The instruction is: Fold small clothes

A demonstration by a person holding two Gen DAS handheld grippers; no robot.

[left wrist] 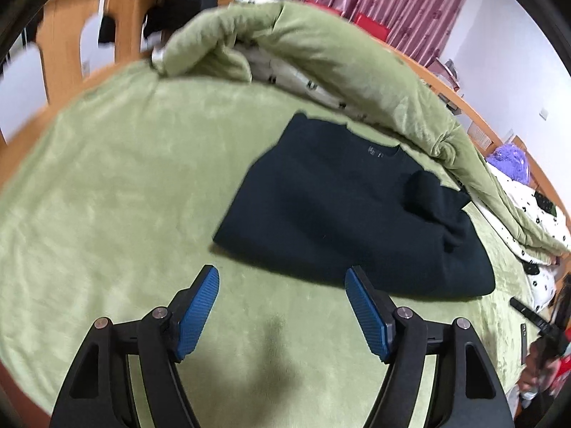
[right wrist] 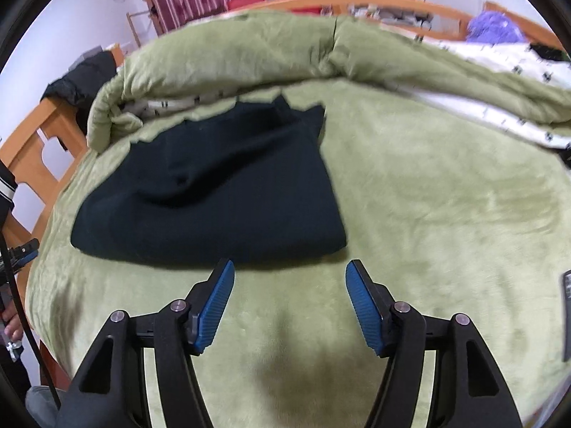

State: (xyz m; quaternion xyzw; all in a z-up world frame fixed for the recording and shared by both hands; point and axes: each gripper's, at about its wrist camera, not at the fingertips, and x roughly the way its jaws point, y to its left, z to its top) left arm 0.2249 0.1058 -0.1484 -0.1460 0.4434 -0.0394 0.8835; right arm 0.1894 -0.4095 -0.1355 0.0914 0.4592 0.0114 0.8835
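Observation:
A dark navy sweater (left wrist: 339, 207) lies folded into a rough rectangle on the green blanket (left wrist: 117, 185), with a sleeve bunched on its right side. It also shows in the right wrist view (right wrist: 221, 192). My left gripper (left wrist: 282, 278) is open and empty, just short of the sweater's near edge. My right gripper (right wrist: 289, 271) is open and empty, at the sweater's near right corner, above the blanket (right wrist: 446, 196).
A rolled green quilt (left wrist: 321, 50) with a white patterned lining lies behind the sweater. A wooden bed frame (left wrist: 121, 10) stands at the left. A remote (left wrist: 528, 314) lies at the right. A purple fluffy item (right wrist: 496, 28) sits far right.

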